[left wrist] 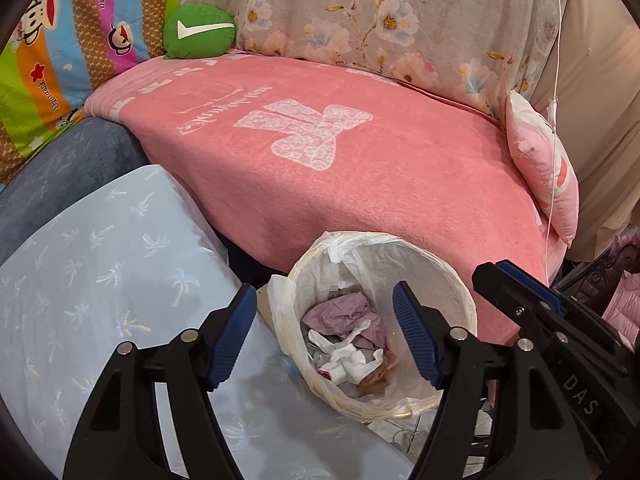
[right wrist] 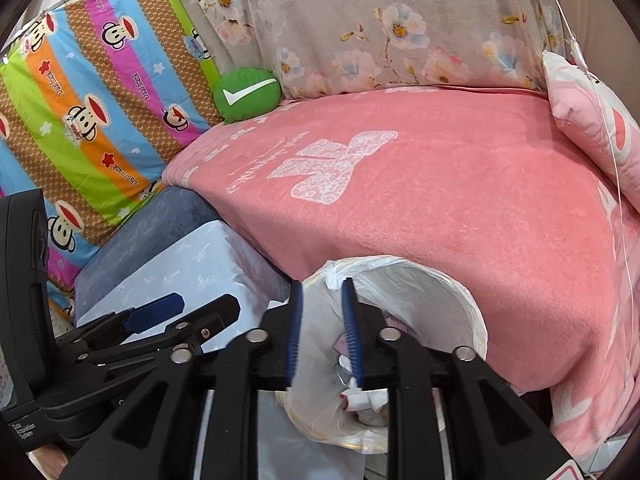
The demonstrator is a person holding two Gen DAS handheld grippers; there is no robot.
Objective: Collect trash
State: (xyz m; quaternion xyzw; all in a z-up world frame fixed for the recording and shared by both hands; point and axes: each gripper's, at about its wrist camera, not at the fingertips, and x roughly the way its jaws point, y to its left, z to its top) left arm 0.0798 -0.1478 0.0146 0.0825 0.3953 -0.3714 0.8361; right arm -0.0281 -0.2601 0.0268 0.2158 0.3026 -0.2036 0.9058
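Both tongs hang empty over the bin (left wrist: 452,280) by the bed (left wrist: 360,184), left tongs (left wrist: 324,336) wide apart, right tongs (right wrist: 322,332) a little apart, so the trash (left wrist: 348,344) looks dropped in, and next they must find more.

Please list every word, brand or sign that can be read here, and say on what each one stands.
"Paul Frank": striped monkey sheet.
"DAS": black body of the right tongs.
White check mark, a sign: green cushion.
Script beside the bow: pink blanket, upside down, unreadable.
Small white label: left tongs, too small.
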